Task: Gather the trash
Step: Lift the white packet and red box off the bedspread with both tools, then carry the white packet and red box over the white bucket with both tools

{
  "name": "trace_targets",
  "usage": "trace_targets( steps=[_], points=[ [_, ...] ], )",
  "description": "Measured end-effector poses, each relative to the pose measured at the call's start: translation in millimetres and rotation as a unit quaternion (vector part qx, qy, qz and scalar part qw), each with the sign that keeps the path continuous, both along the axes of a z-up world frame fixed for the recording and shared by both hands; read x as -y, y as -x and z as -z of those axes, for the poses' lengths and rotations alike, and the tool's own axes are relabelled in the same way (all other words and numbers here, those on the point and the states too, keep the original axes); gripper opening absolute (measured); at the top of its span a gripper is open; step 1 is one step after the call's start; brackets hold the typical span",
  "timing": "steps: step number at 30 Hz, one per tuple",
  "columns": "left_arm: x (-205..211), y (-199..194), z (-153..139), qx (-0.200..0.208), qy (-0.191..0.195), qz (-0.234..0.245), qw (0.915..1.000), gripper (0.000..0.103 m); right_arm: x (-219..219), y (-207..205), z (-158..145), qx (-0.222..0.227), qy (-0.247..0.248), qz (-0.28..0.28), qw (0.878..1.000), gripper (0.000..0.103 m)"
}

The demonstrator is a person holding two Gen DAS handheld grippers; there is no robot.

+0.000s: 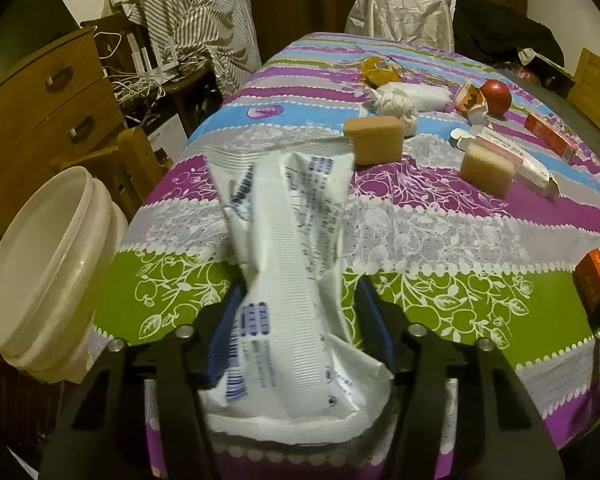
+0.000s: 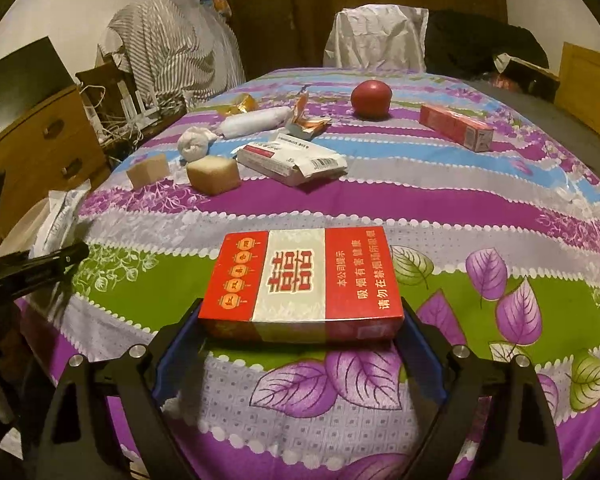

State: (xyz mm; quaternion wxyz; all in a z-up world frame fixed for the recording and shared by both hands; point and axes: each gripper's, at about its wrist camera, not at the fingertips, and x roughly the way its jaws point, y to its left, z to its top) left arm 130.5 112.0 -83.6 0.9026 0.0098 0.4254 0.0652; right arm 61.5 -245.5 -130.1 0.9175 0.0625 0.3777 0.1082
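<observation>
The white wrapper point(image 1: 288, 280) is seen between the jaws of the left gripper point(image 1: 296, 344); whether it is clamped cannot be told, though it stands raised just right of the white bucket point(image 1: 48, 264), presumably for dropping in. The red carton point(image 2: 300, 284) is flanked by the right gripper point(image 2: 300, 344), whose wide jaws reach its sides; a grip cannot be confirmed. Beyond the carton, on the surface point(image 2: 440, 208), sponges point(image 2: 214, 174), a flattened packet point(image 2: 292, 162) and a tomato point(image 2: 371, 99) are left.
</observation>
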Motion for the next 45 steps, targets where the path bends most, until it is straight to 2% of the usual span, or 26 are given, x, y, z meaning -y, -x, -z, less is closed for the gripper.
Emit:
trace_targets(
  steps=[13, 18, 22, 28, 35, 39, 45],
  points=[
    [-0.5, 7.8, -11.6, -0.005, 0.016, -0.003, 0.9999, 0.043, -8.3, 7.4, -19.8, 0.012, -0.029, -0.019, 0.999, 0.090],
    [-4.4, 17.9, -33.4, 0.022, 0.004, -0.008, 0.9997, 0.043, -27.6, 4.6, -34.9, 0.026, -0.032, -0.046, 0.998, 0.090],
    [-18.8, 23.6, -56.5, 0.048, -0.008, -0.022, 0.9986, 0.043, -60.0, -6.9, -60.8, 0.043, -0.042, -0.089, 0.994, 0.090],
    [-67.4, 36.5, -95.8, 0.089, -0.033, -0.073, 0.9928, 0.043, -136.6, -30.2, -116.5, 0.076, -0.043, -0.180, 0.980, 0.090],
    [-154.6, 53.7, -132.3, 0.116, -0.055, -0.157, 0.9791, 0.043, -258.1, -45.9, -182.8, 0.109, -0.035, -0.296, 0.948, 0.090],
    [-196.8, 60.7, -139.7, 0.117, -0.060, -0.194, 0.9721, 0.043, -323.9, -53.8, -204.9, 0.097, -0.036, -0.348, 0.932, 0.090],
    [-246.0, 70.2, -137.9, 0.104, -0.071, -0.228, 0.9654, 0.043, -403.4, -59.2, -215.6, 0.073, -0.013, -0.399, 0.914, 0.090]
  ],
)
